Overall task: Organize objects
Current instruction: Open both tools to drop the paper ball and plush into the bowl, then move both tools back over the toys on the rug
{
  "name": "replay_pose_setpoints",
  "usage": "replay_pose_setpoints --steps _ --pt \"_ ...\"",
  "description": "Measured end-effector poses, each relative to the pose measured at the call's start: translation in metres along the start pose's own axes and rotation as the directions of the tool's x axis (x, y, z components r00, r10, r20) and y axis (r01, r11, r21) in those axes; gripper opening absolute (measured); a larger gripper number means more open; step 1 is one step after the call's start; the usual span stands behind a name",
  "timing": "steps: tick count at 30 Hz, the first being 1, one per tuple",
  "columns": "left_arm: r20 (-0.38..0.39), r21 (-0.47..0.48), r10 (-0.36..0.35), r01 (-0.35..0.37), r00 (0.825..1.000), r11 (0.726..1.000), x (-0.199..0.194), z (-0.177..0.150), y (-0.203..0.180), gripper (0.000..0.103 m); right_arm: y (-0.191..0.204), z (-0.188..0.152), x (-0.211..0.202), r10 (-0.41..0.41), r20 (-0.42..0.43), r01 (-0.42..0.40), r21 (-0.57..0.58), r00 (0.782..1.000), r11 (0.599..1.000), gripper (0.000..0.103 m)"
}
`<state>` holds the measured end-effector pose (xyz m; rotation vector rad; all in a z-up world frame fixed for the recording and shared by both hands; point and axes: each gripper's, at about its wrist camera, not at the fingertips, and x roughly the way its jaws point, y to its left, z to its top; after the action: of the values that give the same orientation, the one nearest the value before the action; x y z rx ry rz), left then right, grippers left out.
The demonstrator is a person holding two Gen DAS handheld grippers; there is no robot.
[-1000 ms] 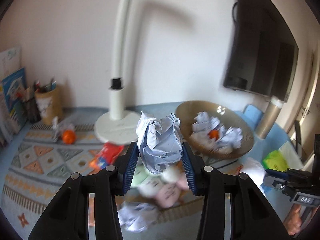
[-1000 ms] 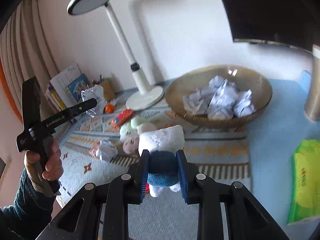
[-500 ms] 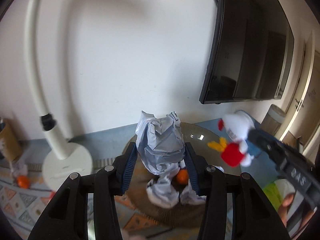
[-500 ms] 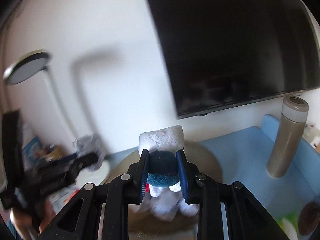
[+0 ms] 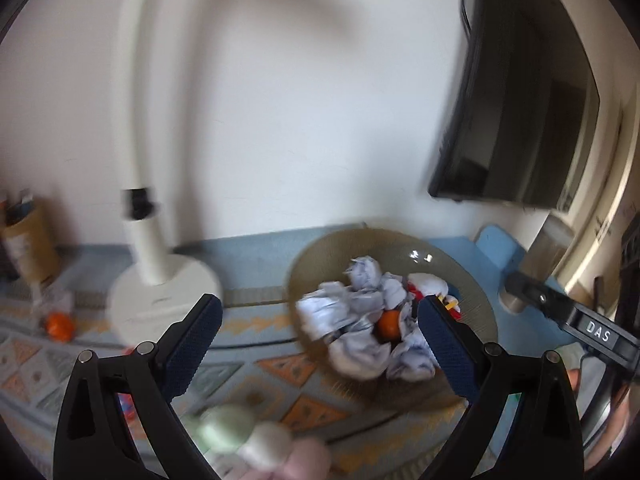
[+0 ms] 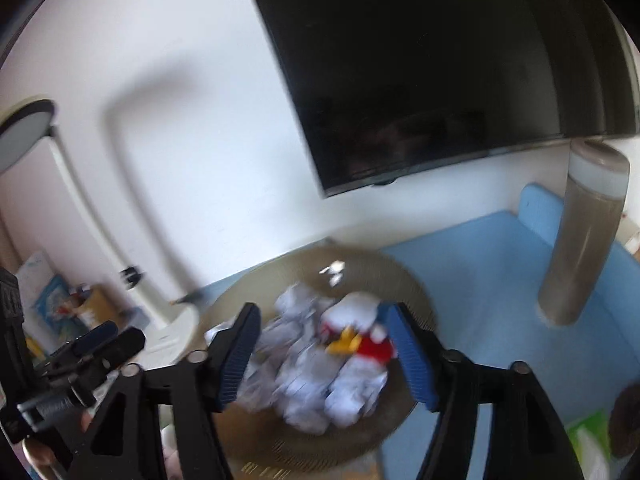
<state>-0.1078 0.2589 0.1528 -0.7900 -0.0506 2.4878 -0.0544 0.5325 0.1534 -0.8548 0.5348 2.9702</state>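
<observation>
Left wrist view alone showed the patterned mat [image 5: 280, 364], a loose orange [image 5: 59, 325] by the lamp base [image 5: 160, 300], and pastel soft toys [image 5: 256, 440] near the bottom edge. Right wrist view alone showed the tall bottle [image 6: 580, 240] upright on the blue tabletop [image 6: 480, 264]. Both showed the woven bowl [image 5: 320, 256], heaped with crumpled paper balls [image 5: 352, 320], one orange, and a white plush toy [image 6: 356, 336] with red and yellow parts lying on the pile. Left tongs [image 5: 316, 344] were spread wide, jaws opening, nothing between them. Right tongs [image 6: 332, 360] were also apart and opening, with the plush beyond them in the bowl, untouched.
</observation>
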Motion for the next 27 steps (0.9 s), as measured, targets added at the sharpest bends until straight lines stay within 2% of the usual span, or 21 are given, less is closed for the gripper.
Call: replay_pose_setpoints --steps 2,4,5,9,11,13,14,16,18,19,22,23,27 --pt "0.036 -0.024 0.043 -0.042 0.998 0.999 -0.033 -0.009 0.017 0.098 0.014 -0.009 -0.015 0.067 -0.014 -0.067 -0.017 0.998 0.998 0.068" --pt "0.066 -0.059 0.099 -0.095 0.993 0.994 -0.063 -0.018 0.040 0.101 0.032 -0.020 -0.028 0.099 -0.031 -0.100 -0.045 0.995 0.994 0.069" --pt "0.073 -0.077 0.146 -0.140 0.987 0.987 -0.079 -0.025 0.053 0.102 0.039 -0.024 -0.031 0.116 -0.039 -0.118 -0.053 0.992 0.992 0.069" --pt "0.073 -0.137 0.348 -0.336 0.935 0.932 -0.123 -0.067 0.109 0.102 0.074 -0.058 -0.039 0.217 -0.103 -0.224 -0.061 0.971 0.973 0.085" --pt "0.036 -0.173 0.411 -0.400 0.911 0.900 -0.134 -0.089 0.140 0.102 0.092 -0.083 -0.031 0.218 -0.139 -0.232 -0.093 0.966 0.968 0.086" --pt "-0.009 -0.206 0.453 -0.445 0.892 0.872 -0.135 -0.115 0.166 0.102 0.103 -0.107 -0.025 0.192 -0.127 -0.207 -0.125 0.973 0.970 0.086" --pt "-0.038 -0.217 0.465 -0.462 0.884 0.860 -0.132 -0.128 0.177 0.102 0.108 -0.121 -0.021 0.164 -0.099 -0.178 -0.157 0.981 0.971 0.086" --pt "-0.080 -0.228 0.465 -0.470 0.882 0.853 -0.122 -0.145 0.190 0.102 0.116 -0.147 -0.010 0.086 -0.068 -0.099 -0.211 0.994 0.973 0.086" --pt "-0.097 -0.212 0.462 -0.472 0.882 0.856 -0.112 -0.156 0.193 0.102 0.121 -0.165 0.005 0.044 -0.108 -0.069 -0.245 0.993 0.967 0.086" --pt "-0.103 -0.201 0.470 -0.481 0.877 0.854 -0.108 -0.160 0.193 0.102 0.121 -0.168 0.007 0.040 -0.121 -0.069 -0.245 0.992 0.967 0.086" --pt "-0.126 -0.188 0.463 -0.479 0.878 0.857 -0.101 -0.162 0.192 0.102 0.120 -0.169 0.013 0.026 -0.134 -0.059 -0.250 0.991 0.966 0.090" --pt "-0.131 -0.191 0.457 -0.475 0.880 0.859 -0.099 -0.162 0.193 0.102 0.118 -0.169 0.019 0.011 -0.150 -0.048 -0.243 0.989 0.969 0.097" --pt "-0.139 -0.240 0.429 -0.451 0.892 0.860 -0.104 -0.170 0.203 0.102 0.118 -0.170 0.022 -0.004 -0.160 -0.037 -0.254 0.987 0.967 0.098"
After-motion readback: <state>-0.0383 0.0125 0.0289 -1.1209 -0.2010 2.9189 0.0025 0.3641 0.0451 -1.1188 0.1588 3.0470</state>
